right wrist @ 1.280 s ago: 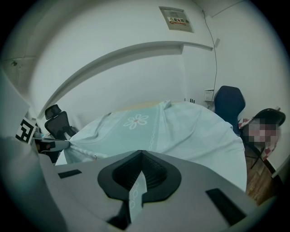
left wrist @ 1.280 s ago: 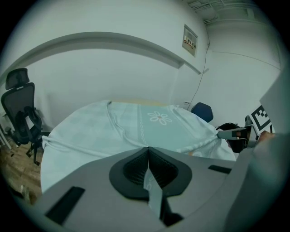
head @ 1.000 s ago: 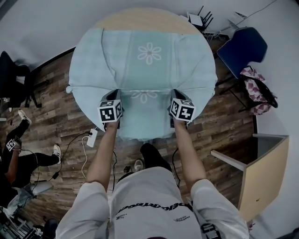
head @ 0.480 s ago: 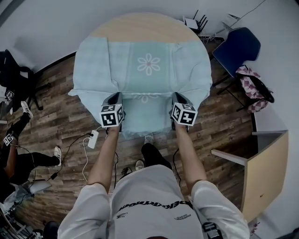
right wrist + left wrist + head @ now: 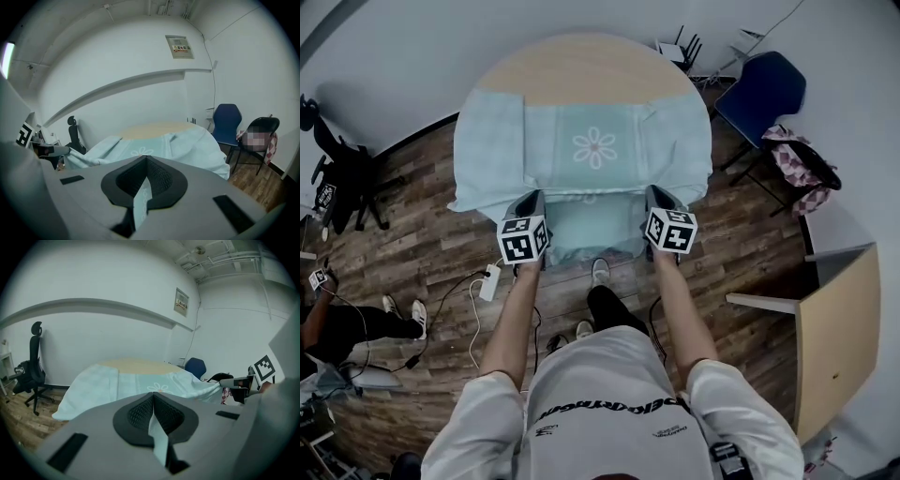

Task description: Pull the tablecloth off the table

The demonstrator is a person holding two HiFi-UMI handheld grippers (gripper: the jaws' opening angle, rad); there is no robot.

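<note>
The person stands at the table's 6 o'clock side with both arms stretched forward. The left gripper (image 5: 531, 202) and the right gripper (image 5: 658, 197) are side by side at the near hem of the pale blue tablecloth (image 5: 591, 150). In the left gripper view, the left gripper's (image 5: 153, 401) jaws are pressed together on a thin fold of the cloth (image 5: 117, 385). The right gripper view shows the same: the right gripper (image 5: 146, 176) is clamped on a strip of the cloth (image 5: 187, 145). Between the two grips the hem is drawn into a taut band, and ridges of fabric run back from each gripper toward 12 o'clock. The cloth covers the near and middle part of the round table (image 5: 581, 70) and drapes over its rim at 9 and 3 o'clock. A bare arc of wood shows at 12 o'clock. A blue chair (image 5: 766, 89) stands close to the table at 2 o'clock, with a dark chair (image 5: 802, 169) draped in checked fabric at 3 o'clock beyond it. A white power strip (image 5: 488, 279) and its cables lie on the plank floor at 7 o'clock, beside the person's left arm. A black office chair (image 5: 347, 169) sits well off at 9 o'clock.
</note>
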